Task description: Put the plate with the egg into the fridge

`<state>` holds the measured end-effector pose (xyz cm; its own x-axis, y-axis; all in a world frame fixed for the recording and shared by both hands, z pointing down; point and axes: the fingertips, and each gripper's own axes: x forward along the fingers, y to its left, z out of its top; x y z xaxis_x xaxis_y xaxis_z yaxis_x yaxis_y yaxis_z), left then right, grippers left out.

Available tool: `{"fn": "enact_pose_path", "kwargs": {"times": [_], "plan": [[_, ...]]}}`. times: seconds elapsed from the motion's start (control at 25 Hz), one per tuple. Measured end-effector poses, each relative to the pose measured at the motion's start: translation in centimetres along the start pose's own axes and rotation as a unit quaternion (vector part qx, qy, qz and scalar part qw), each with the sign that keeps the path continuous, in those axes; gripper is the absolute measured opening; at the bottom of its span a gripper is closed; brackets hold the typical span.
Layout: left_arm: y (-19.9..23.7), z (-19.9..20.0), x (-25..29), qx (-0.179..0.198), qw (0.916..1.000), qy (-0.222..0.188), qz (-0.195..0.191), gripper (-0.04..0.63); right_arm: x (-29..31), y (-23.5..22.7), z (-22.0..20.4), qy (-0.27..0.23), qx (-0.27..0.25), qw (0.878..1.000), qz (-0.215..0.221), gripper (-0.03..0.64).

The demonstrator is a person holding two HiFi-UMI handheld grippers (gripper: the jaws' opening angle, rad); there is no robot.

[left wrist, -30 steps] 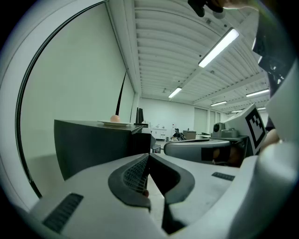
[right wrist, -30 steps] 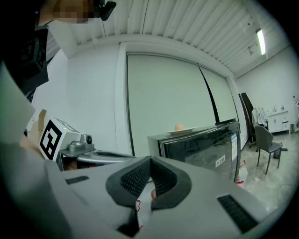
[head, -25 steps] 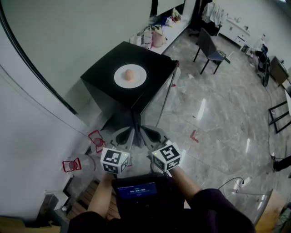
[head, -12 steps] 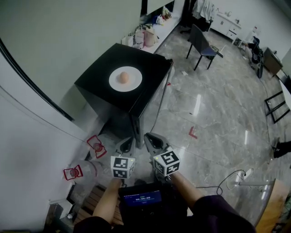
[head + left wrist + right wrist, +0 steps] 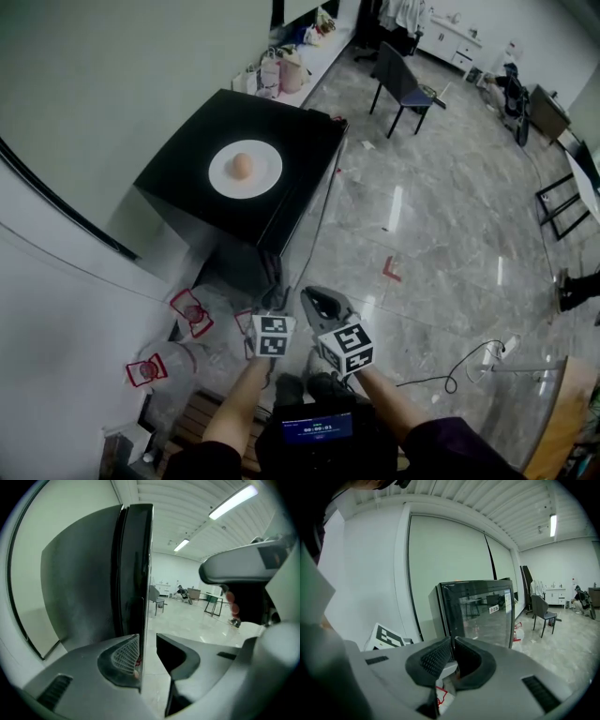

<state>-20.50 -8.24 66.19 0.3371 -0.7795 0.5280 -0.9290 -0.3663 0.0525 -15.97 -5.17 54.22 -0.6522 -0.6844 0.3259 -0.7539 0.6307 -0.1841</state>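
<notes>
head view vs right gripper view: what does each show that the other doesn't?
Head view only: the plate with the egg on top of the fridge, and a red floor mark.
Right gripper view only: the fridge's glass door seen front-on, and the right claw with its jaws together and nothing between them.
Both: the fridge and the chair.

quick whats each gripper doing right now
left gripper: open, jaws just opening, fridge door edge in line with the gap, not gripped
right gripper: shut, empty
</notes>
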Motion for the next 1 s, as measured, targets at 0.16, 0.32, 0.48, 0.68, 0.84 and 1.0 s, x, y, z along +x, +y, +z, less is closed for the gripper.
{"fn": "enact_pose_path", "kwargs": {"times": [0.16, 0.32, 0.48, 0.68, 0.84, 1.0], "plan": [[0.6, 0.1, 1.8, -0.011, 0.9975, 0.008, 0.070, 0.072, -0.9, -1.7, 0.1, -0.001, 0.002, 1.000, 0.000, 0.011], [1.2, 0.4, 2.0, -0.032, 0.9918, -0.009, 0.123, 0.069, -1.1, -2.8, 0.3, -0.003, -0.008, 1.000, 0.015, 0.011], [1.5, 0.6, 1.9, -0.034, 0.9898, -0.016, 0.137, 0.061, -0.9, -3.9, 0.9, -0.009, -0.011, 0.999, 0.031, 0.011], [1.4, 0.5, 2.0, -0.037, 0.9895, -0.022, 0.138, 0.054, -1.1, -4.6, 0.6, -0.007, 0.002, 0.999, 0.031, 0.011], [1.4, 0.3, 1.8, -0.041, 0.9893, -0.028, 0.137, 0.051, -1.7, -4.4, 0.0, -0.006, 0.009, 1.000, 0.024, 0.011], [1.3, 0.5, 1.9, -0.051, 0.9886, -0.032, 0.138, 0.051, -3.1, -4.7, -0.8, 0.004, 0.011, 1.000, 0.002, 0.011]]}}
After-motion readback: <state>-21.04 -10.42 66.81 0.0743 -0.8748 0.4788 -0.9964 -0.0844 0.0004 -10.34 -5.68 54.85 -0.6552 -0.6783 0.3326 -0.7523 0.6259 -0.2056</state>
